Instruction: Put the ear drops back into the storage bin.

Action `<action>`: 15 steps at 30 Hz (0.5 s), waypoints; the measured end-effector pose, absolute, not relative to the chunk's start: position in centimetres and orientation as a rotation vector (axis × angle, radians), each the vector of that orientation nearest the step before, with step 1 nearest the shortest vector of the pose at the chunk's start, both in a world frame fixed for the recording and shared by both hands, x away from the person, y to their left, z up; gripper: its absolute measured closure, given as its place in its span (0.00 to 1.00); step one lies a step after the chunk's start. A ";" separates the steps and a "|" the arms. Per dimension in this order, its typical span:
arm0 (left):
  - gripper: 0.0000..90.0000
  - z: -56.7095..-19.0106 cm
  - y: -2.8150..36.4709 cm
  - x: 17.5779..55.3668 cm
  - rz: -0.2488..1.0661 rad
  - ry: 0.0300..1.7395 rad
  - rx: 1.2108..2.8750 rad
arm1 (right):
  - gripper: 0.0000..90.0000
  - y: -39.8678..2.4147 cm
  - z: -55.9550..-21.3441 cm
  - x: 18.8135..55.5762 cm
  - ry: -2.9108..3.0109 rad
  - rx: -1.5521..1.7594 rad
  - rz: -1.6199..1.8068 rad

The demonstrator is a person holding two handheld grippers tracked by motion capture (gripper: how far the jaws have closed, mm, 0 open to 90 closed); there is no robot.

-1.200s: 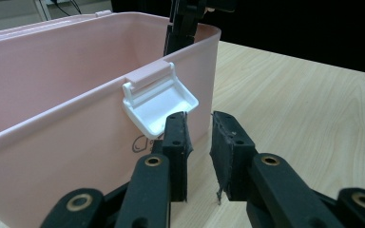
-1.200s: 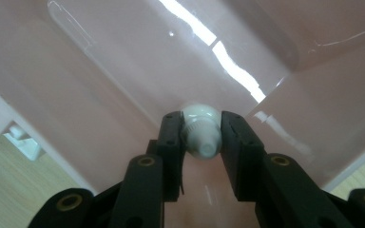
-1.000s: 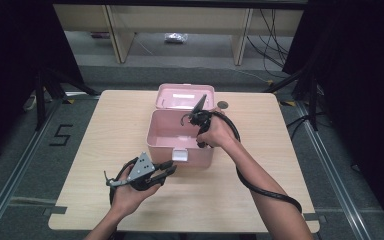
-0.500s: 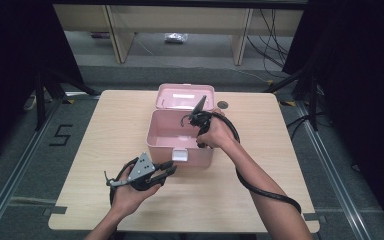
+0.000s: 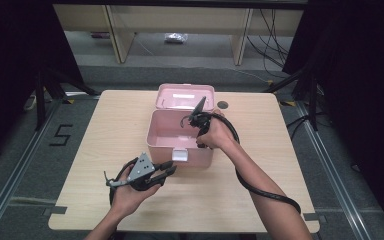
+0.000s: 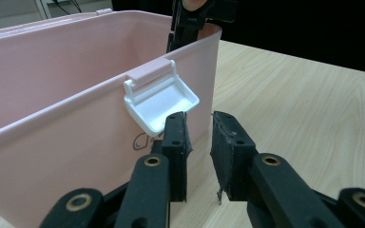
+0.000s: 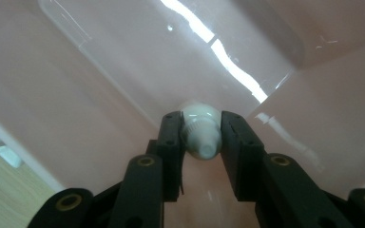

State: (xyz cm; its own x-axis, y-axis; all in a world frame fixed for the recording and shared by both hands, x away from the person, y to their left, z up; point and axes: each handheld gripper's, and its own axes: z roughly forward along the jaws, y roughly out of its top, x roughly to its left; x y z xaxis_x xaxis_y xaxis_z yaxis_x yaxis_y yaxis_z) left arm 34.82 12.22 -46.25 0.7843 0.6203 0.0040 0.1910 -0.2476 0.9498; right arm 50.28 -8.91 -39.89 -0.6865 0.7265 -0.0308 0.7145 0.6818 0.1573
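A pink plastic box (image 5: 152,135) stands open mid-table, its lid (image 5: 182,95) laid back behind it. My right gripper (image 5: 189,121) reaches down into the box from its right rim. In the right gripper view it (image 7: 202,137) is shut on a small white capped tube (image 7: 200,126), cap end toward the camera, with the pink inner wall (image 7: 100,71) behind. My left gripper (image 5: 170,168) lies low in front of the box. Its tips (image 6: 199,142) sit just under the white latch (image 6: 159,102), slightly apart, with nothing between them.
A light wooden table (image 5: 280,165) carries the box. A small dark round spot (image 5: 223,105) lies near the lid's right corner. The right gripper's black cable (image 5: 265,192) loops along the forearm. Shelving and cables stand beyond the far edge.
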 end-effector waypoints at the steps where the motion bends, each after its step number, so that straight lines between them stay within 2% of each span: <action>1: 0.83 -46.3 12.2 34.8 0.458 0.627 1.810 | 0.79 -8.9 -39.9 50.2 2.792 1.206 0.205; 2: 0.83 -46.3 12.2 34.8 0.458 0.627 1.811 | 0.79 -8.7 -39.9 50.0 2.790 1.284 0.199; 15: 0.83 -46.4 12.1 34.9 0.448 0.621 1.802 | 0.79 -8.5 -40.1 50.0 2.790 1.278 0.187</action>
State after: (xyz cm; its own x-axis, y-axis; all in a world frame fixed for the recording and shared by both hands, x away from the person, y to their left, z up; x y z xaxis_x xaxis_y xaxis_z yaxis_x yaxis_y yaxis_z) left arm 34.85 12.10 -46.38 0.7892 0.6142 -0.0037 0.1903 -0.2388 0.9522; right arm 49.97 -8.46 -40.05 -0.6526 0.7576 -0.0104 0.7495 0.6475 0.1379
